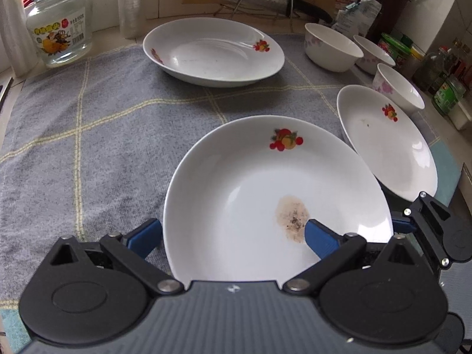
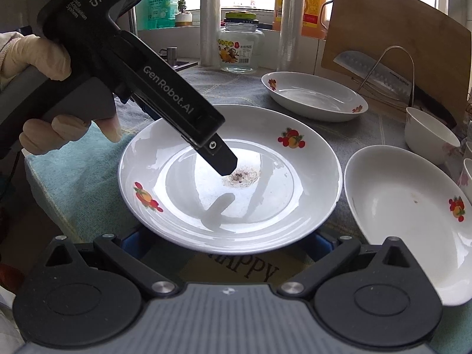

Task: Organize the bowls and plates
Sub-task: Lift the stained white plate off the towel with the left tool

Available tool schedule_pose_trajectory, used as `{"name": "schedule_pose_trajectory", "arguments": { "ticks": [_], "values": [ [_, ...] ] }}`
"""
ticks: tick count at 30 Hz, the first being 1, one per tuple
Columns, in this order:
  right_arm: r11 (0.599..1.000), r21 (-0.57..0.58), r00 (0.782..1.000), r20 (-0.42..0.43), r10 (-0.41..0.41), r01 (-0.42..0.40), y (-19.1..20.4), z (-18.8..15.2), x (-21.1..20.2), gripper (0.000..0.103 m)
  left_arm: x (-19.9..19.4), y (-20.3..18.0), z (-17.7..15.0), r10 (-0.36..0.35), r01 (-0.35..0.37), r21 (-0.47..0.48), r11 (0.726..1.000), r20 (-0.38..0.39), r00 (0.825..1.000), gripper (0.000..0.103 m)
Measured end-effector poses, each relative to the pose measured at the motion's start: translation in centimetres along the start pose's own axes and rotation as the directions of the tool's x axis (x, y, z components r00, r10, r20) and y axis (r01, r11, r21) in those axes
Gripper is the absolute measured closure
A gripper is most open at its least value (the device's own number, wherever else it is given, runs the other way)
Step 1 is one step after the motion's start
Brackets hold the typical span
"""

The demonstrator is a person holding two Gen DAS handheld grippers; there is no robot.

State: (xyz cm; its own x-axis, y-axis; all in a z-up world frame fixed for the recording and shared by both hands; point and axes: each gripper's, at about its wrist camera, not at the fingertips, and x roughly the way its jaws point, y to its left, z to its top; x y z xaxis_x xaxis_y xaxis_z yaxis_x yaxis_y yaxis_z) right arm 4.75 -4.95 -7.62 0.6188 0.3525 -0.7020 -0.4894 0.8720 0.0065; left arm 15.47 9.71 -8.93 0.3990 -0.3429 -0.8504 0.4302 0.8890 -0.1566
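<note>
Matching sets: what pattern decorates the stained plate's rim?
Red-and-orange fruit motifs on the white plate; right wrist view shows it best.
</note>
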Motion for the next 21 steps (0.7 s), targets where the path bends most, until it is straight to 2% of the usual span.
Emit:
{"name": "schedule_pose_trajectory", "arguments": {
  "ticks": [7, 14, 16, 20, 21],
  "values": [
    [0.999, 0.022, 1.000, 0.000, -0.028, 0.028, 0.4, -0.1, -0.2, 0.000, 0.3, 0.4, 0.4, -0.017, 0.017, 0.072, 0.997, -0.003, 1.000, 0.001],
    [0.996, 0.055, 0.998, -0.025, -0.066, 0.067, 0.8, 0.2, 0.0, 0.000, 0.4, 1.1, 0.8, -0.046, 0.046, 0.106, 0.993, -0.001, 0.999, 0.001],
    [0.995, 0.064, 0.997, -0.029, -0.077, 0.079, 0.9, 0.2, 0.0, 0.000, 0.5, 1.2, 1.0, -0.041, 0.041, 0.106, 0.993, -0.006, 0.999, 0.001],
    [0.992, 0.081, 0.995, -0.027, -0.095, 0.097, 1.0, 0.2, 0.0, 0.000, 1.2, 0.6, 1.4, 0.006, -0.004, 0.180, 0.984, -0.011, 1.000, 0.000],
    [0.991, 0.083, 0.995, -0.024, -0.099, 0.101, 1.1, 0.2, -0.1, 0.000, 1.2, 0.7, 1.4, 0.004, -0.003, 0.175, 0.985, -0.008, 1.000, 0.001]
  ]
}}
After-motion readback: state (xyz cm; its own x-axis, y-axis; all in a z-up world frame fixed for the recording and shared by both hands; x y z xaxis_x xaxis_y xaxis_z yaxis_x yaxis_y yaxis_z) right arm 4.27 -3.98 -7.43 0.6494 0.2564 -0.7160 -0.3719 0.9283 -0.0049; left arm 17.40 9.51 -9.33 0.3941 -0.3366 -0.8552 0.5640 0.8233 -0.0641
